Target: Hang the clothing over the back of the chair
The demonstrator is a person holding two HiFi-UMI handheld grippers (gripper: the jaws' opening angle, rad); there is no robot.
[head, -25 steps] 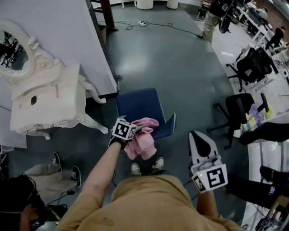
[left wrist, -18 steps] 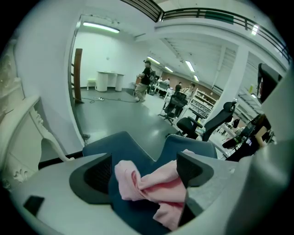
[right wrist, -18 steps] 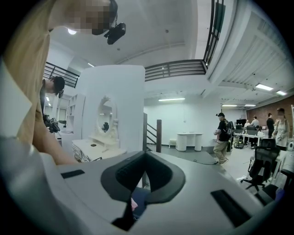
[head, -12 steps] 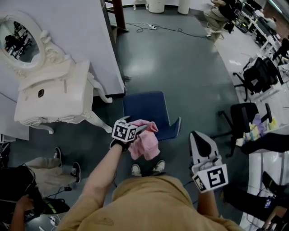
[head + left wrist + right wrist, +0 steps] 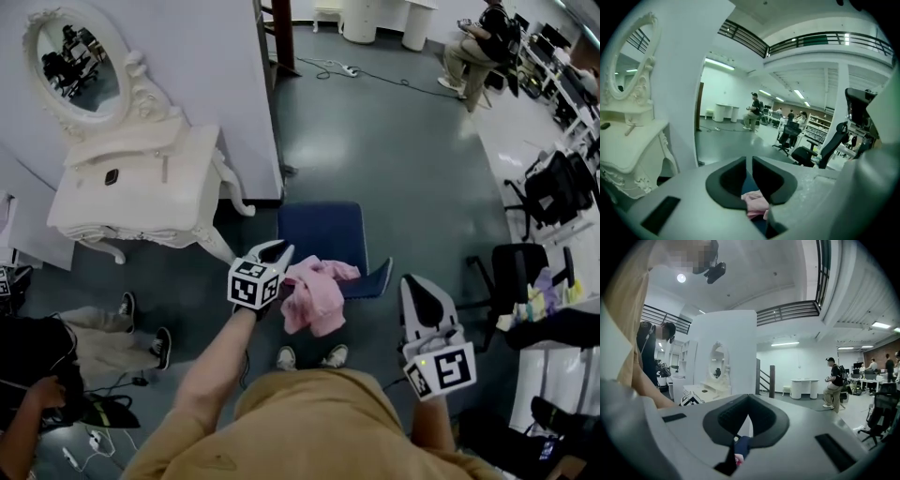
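The pink clothing (image 5: 317, 298) hangs bunched from my left gripper (image 5: 277, 251), above the front edge of the blue chair (image 5: 323, 234). The left jaws are closing, and in the left gripper view a fold of the pink clothing (image 5: 754, 202) sits pinched between them behind the left gripper's tips (image 5: 749, 161). My right gripper (image 5: 419, 286) floats to the right of the chair, shut and empty. In the right gripper view, the right gripper (image 5: 749, 399) has its jaws meeting, with a bit of blue chair (image 5: 743, 445) below them. Which edge of the chair is its back I cannot tell.
A white dressing table (image 5: 141, 187) with an oval mirror stands left of the chair against a white partition (image 5: 216, 75). Black office chairs (image 5: 520, 272) crowd the right side. A seated person's legs (image 5: 94, 342) are at lower left. Open grey floor (image 5: 394, 150) lies beyond the chair.
My left gripper has risen, and the pink clothing has come up off the seat with it and now hangs. The right gripper has hardly shifted.
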